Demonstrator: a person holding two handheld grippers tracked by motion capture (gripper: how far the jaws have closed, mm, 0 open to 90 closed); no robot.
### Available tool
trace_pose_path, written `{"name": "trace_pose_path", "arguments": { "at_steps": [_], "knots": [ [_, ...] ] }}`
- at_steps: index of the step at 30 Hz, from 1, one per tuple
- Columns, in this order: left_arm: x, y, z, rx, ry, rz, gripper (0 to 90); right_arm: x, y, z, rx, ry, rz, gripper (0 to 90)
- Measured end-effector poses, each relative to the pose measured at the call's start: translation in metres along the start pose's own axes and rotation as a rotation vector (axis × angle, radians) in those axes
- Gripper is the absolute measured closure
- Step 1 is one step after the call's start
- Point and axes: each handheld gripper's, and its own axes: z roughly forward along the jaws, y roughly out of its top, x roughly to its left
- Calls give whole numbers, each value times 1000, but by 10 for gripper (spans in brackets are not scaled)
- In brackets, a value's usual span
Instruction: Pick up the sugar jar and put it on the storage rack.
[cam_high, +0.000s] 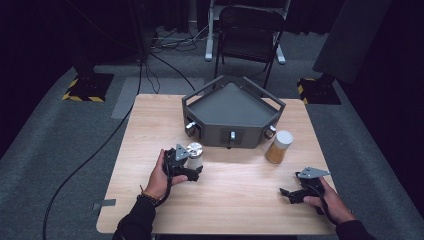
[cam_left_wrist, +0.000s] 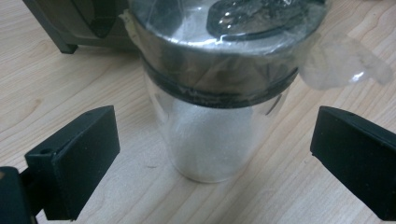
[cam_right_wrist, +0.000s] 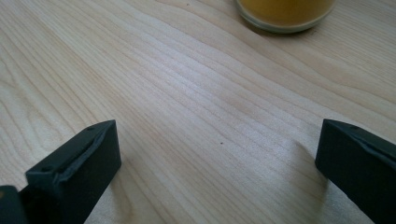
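Note:
A clear jar with a silver lid and white powder inside stands upright on the wooden table. My left gripper is open, its jaws on either side of the jar without touching it. Plastic film is wrapped over the lid. A second jar with a white lid and orange contents stands at the right of the table. My right gripper is open near the front right edge, low over bare wood. The orange jar's base lies ahead of my right gripper.
A dark grey angular tray with raised frame and knobs on its front sits at the back centre of the table. Behind the table stand a black chair and stands with cables on grey carpet.

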Motion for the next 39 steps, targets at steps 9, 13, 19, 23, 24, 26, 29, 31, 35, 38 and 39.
{"name": "trace_pose_path", "arguments": {
  "at_steps": [9,13,19,23,24,26,29,31,35,38,39],
  "knots": [
    [0,3,6,-8,-6,-5,8,0,0,0,0,1,-1,0],
    [0,4,9,-17,-11,-12,8,0,0,0,0,1,-1,0],
    [0,2,13,-43,-11,-39,12,0,0,0,0,1,-2,0],
    [-4,1,14,-63,12,-45,30,-1,0,0,0,2,-2,0],
    [-5,1,15,-70,14,-51,35,-1,0,0,0,2,-3,0],
    [-4,1,16,-72,12,-55,52,-1,0,0,0,3,-3,0],
    [-6,0,18,-77,26,-58,94,-1,0,0,0,2,-3,0],
    [-5,-2,20,-85,22,-69,113,-1,0,0,0,3,-3,0],
    [-4,-2,24,-80,10,-69,168,-1,0,0,0,3,-3,0],
    [-5,-1,26,-73,11,-50,219,-1,0,0,0,2,-3,0],
    [-5,-1,26,-73,11,-50,234,-1,0,0,0,2,-3,0]
  ]
}}
